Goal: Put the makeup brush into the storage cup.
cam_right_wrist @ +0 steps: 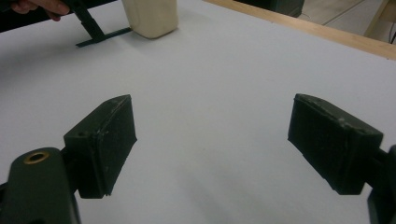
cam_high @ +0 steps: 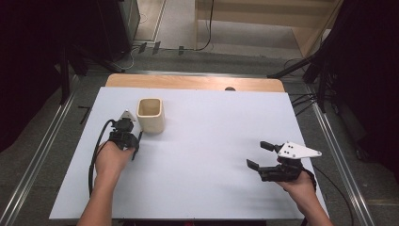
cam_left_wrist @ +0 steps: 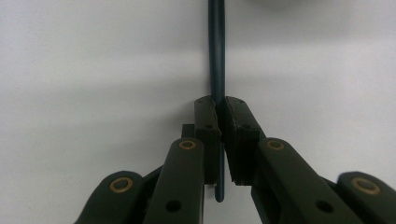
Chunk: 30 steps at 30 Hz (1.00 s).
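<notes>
A thin dark rod (cam_left_wrist: 217,56) ran straight up the middle of the left gripper view, pinched between the two black jaws of the left gripper (cam_left_wrist: 220,123), which were clenched on it. Its lower end poked out just below the jaw pads. In the right gripper view the same rod (cam_right_wrist: 105,37) lay flat on the white table (cam_right_wrist: 233,74) in the upper left of the frame, one end just beside a cream-coloured cup (cam_right_wrist: 150,16).

In the high view, that cup (cam_high: 150,114) stood upright and open-topped in the upper left part of the white tabletop (cam_high: 211,132), with the left gripper (cam_high: 136,143) close to its lower left, held by the person's left hand (cam_high: 111,157). The rod itself was too thin to make out there.

The right gripper (cam_high: 256,155) hovered near the lower right of the frame, well apart from the cup, held by the right hand (cam_high: 299,186). Its jaws were spread wide, grasping nothing.
</notes>
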Each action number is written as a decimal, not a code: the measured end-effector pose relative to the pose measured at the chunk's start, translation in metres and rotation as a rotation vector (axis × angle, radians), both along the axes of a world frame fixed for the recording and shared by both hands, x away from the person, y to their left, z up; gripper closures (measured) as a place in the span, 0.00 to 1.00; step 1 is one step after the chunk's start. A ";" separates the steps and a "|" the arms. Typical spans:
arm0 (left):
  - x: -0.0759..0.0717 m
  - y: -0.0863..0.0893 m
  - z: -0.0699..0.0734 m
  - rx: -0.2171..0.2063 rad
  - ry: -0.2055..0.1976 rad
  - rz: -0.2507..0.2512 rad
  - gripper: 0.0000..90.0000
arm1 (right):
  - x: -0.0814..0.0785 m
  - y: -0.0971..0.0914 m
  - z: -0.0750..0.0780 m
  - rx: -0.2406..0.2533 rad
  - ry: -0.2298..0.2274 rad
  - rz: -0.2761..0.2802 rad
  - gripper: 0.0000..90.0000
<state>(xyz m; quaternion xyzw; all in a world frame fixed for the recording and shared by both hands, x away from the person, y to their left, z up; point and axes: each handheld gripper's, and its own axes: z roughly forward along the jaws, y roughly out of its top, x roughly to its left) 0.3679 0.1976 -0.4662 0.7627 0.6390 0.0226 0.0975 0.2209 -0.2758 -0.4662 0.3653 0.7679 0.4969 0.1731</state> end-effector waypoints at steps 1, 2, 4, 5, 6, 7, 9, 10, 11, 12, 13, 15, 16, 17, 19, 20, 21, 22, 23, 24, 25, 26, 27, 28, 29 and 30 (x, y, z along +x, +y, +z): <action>0.001 0.001 0.001 0.002 0.002 -0.006 0.95 | 0.000 0.000 0.000 -0.001 0.000 0.000 0.18; 0.001 0.001 0.001 0.002 0.002 -0.006 0.95 | 0.000 0.000 0.000 -0.001 -0.001 0.000 0.18; 0.001 0.002 0.001 0.012 -0.001 -0.003 0.95 | 0.000 0.000 0.000 -0.001 -0.002 0.000 0.18; 0.002 0.002 0.002 0.009 -0.004 -0.005 0.95 | 0.000 0.000 0.000 -0.002 -0.003 0.000 0.18; 0.002 0.001 0.004 0.019 -0.011 -0.002 0.95 | 0.000 0.000 0.000 -0.003 -0.001 0.000 0.18; 0.002 0.000 0.006 0.030 -0.017 -0.010 0.95 | 0.000 0.000 0.000 -0.003 -0.001 0.000 0.18; 0.003 0.001 0.010 0.031 -0.019 -0.003 0.95 | 0.000 0.000 0.000 -0.004 0.000 0.000 0.18; 0.004 0.001 0.010 0.034 -0.024 -0.001 0.95 | 0.000 0.000 0.000 -0.004 0.000 0.001 0.18; 0.004 0.001 0.010 0.034 -0.024 -0.001 0.95 | 0.000 0.000 0.000 -0.004 0.000 0.001 0.18; 0.005 0.003 0.012 0.028 -0.025 -0.002 0.95 | 0.000 0.000 0.000 -0.002 -0.002 0.002 0.18; 0.005 0.004 0.013 0.037 -0.035 -0.006 0.95 | 0.000 0.000 0.000 -0.003 -0.005 0.002 0.18; 0.005 0.005 0.015 0.038 -0.037 -0.008 0.95 | 0.000 0.000 0.000 -0.004 -0.004 0.002 0.18; 0.005 0.007 0.018 0.037 -0.049 -0.006 0.95 | 0.000 -0.001 0.000 -0.002 -0.001 -0.001 0.18; 0.005 0.007 0.018 0.037 -0.049 -0.006 0.95 | 0.000 -0.001 0.000 -0.002 0.000 0.000 0.18; 0.005 0.009 0.022 0.034 -0.056 -0.003 0.95 | 0.000 0.000 0.000 -0.003 -0.002 0.002 0.18; 0.005 0.009 0.022 0.034 -0.056 -0.003 0.95 | 0.000 0.000 0.000 -0.003 -0.002 0.002 0.18; 0.005 0.011 0.023 0.032 -0.065 -0.005 0.95 | 0.000 0.000 0.000 -0.003 -0.002 0.002 0.18; 0.005 0.011 0.024 0.031 -0.063 -0.005 0.95 | 0.000 0.000 0.000 -0.003 -0.002 0.003 0.18; 0.005 0.013 0.025 0.031 -0.068 -0.012 0.95 | 0.000 0.000 0.000 -0.003 -0.001 0.003 0.18; 0.005 0.013 0.025 0.027 -0.074 -0.011 0.95 | 0.000 0.000 0.000 -0.003 -0.001 0.003 0.18; 0.005 0.016 0.026 0.021 -0.086 -0.023 0.95 | 0.000 0.000 0.000 -0.003 0.000 0.004 0.18; 0.005 0.016 0.026 0.021 -0.086 -0.023 0.95 | 0.000 0.000 0.000 -0.003 0.000 0.004 0.18; 0.004 0.018 0.027 0.011 -0.093 -0.023 0.95 | 0.000 0.000 0.000 -0.006 -0.001 0.004 0.18; 0.004 0.018 0.027 0.011 -0.093 -0.023 0.95 | 0.000 0.000 0.000 -0.008 -0.003 0.003 0.18; 0.004 0.020 0.028 0.001 -0.099 -0.021 0.95 | -0.001 -0.001 0.000 -0.008 -0.002 0.002 0.18; 0.004 0.024 0.031 -0.015 -0.115 -0.016 0.95 | 0.000 -0.001 0.000 -0.008 -0.001 0.001 0.18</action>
